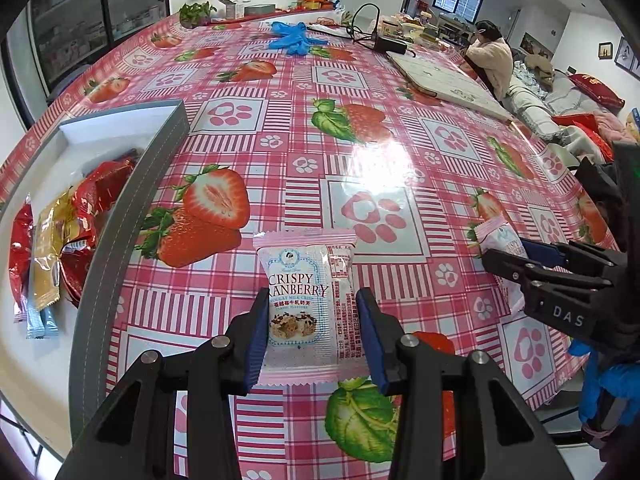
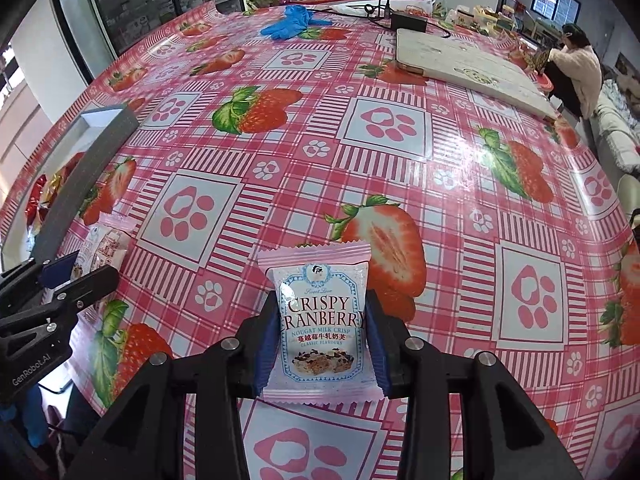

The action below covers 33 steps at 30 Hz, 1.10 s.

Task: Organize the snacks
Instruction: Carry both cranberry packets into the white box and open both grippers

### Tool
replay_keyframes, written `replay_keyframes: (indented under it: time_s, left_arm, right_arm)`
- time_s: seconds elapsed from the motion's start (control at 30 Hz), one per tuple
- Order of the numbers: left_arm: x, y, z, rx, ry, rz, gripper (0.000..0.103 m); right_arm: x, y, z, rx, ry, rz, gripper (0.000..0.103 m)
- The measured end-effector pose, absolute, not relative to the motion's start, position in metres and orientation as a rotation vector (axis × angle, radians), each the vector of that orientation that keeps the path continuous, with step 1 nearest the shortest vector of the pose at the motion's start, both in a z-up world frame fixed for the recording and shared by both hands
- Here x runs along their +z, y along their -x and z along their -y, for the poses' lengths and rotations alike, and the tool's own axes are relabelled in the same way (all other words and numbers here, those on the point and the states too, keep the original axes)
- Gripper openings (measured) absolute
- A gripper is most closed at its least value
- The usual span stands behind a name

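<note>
Two pink "Crispy Cranberry" nougat packets are held above the strawberry tablecloth. My left gripper is shut on one packet, its blue pads pressing both sides. My right gripper is shut on the other packet in the same way. In the left wrist view the right gripper shows at the right edge with its packet. In the right wrist view the left gripper shows at the left edge with its packet. A grey-walled box at the left holds several red, gold and blue snack packets.
Blue gloves lie at the far side of the table, beside a black power adapter with cables and a flat white board. A potted plant stands at the back. A person sits beyond the table's right edge.
</note>
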<state>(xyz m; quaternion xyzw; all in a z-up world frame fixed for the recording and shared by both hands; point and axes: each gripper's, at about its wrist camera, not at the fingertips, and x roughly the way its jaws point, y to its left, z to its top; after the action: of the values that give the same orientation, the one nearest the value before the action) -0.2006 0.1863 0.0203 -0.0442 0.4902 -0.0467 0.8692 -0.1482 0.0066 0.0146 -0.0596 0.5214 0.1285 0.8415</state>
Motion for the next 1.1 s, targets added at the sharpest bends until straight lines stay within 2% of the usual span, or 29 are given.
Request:
replay_keyframes:
  time_s: [0.2, 0.53, 1.1]
  left_arm:
    - [0.034, 0.204, -0.194, -0.091, 0.1, -0.99, 0.046]
    - [0.064, 0.207, -0.22, -0.067, 0.123, -0.934, 0.046]
    - [0.111, 0.22, -0.363, 0.195, 0.185, -0.859, 0.046]
  right_arm:
    - [0.02, 0.147, -0.003, 0.311, 0.039, -1.102, 0.04]
    - [0.058, 0.146, -0.039, 0.393, 0.056, -1.047, 0.04]
    - [0.116, 0.124, -0.215, 0.706, 0.182, -1.001, 0.04]
